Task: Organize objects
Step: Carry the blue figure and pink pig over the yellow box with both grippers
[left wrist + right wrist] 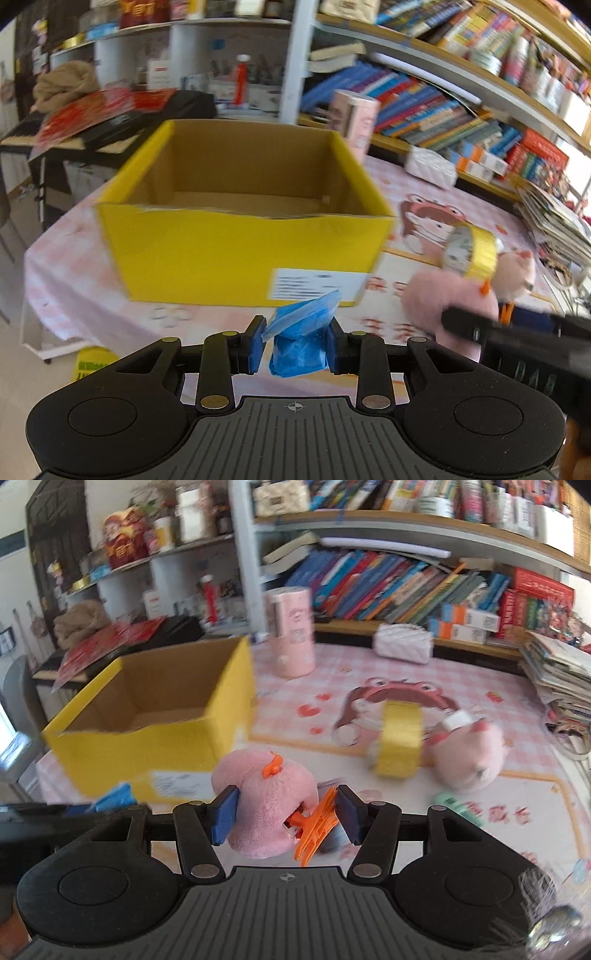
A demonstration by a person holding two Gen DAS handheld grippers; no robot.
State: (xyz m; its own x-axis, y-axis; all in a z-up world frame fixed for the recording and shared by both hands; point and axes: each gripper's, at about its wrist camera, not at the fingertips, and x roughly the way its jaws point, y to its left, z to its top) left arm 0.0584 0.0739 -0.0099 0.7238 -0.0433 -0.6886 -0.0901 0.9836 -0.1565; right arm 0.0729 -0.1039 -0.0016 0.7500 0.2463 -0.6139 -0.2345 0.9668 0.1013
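My left gripper [295, 328] is shut on a crumpled blue plastic packet [299, 347], held just above the pink-checked tablecloth. An open yellow cardboard box [207, 254] stands right ahead of it, and its inside looks empty. My right gripper [286, 812] is shut on a pink plush toy [266, 797] with orange feet [317, 827]; the box [147, 738] lies to its left. In the left wrist view that gripper [517, 339] and its plush [428, 299] come in from the right. A yellow tape roll [400, 738] and a second pink plush [469, 757] rest on the table.
A pink cylindrical canister [293, 631] and a white quilted pouch [402, 642] stand at the table's far side, below packed bookshelves [388, 587]. Stacked magazines [554, 675] fill the right edge. A small green item [458, 805] lies near the right gripper. A cluttered side desk [74, 125] stands to the left.
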